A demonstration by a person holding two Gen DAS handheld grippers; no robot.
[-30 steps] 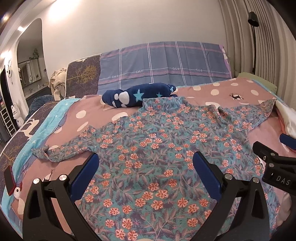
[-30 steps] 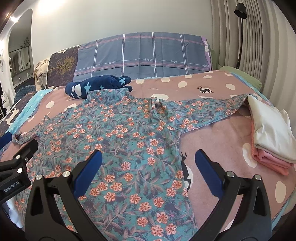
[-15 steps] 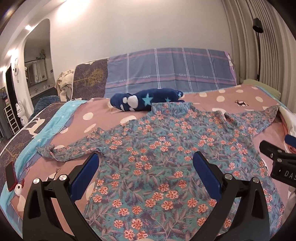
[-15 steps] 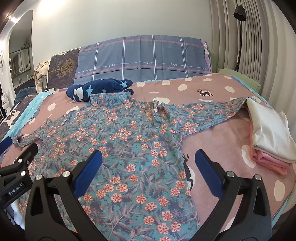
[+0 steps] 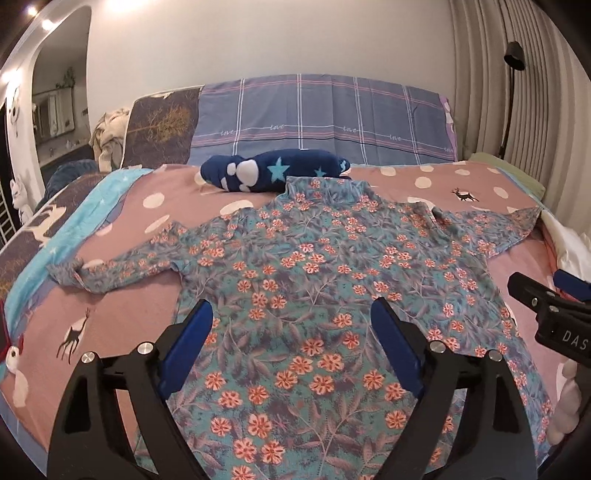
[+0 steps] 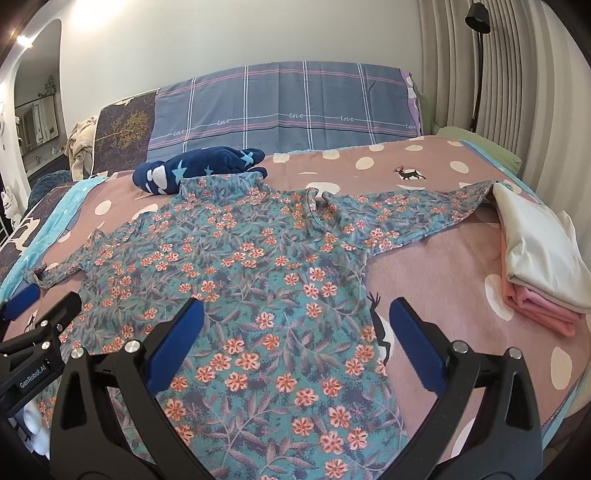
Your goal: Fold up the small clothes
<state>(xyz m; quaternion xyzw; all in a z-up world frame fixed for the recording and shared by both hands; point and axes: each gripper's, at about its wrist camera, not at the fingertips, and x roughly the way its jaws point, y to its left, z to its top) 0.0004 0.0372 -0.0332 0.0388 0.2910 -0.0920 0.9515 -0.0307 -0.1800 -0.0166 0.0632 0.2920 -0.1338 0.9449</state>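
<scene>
A long-sleeved teal top with orange flowers [image 5: 314,266] [image 6: 240,258] lies spread flat on the bed, one sleeve out to each side and the collar toward the headboard. My left gripper [image 5: 290,314] hovers over its left lower half. Its jaws are closing, with nothing pressed between the blue pads and only the cloth lying below. My right gripper [image 6: 295,310] stands open over the top's right lower half, one finger above the cloth's edge. Each gripper shows at the edge of the other's view: the right gripper [image 5: 546,314] and the left gripper [image 6: 37,332].
A navy plush with stars [image 5: 273,170] [image 6: 195,168] lies by the collar. A folded white and pink stack [image 6: 535,266] sits at the bed's right side, touching the right cuff. The pink dotted bedspread [image 6: 443,266] shows around the top. A plaid cover [image 5: 321,118] and a floor lamp [image 6: 476,14] stand behind.
The left wrist view has shifted, so more of the left sleeve and bare bedspread shows. The left gripper's pads stand slightly closer together. The right gripper has barely moved.
</scene>
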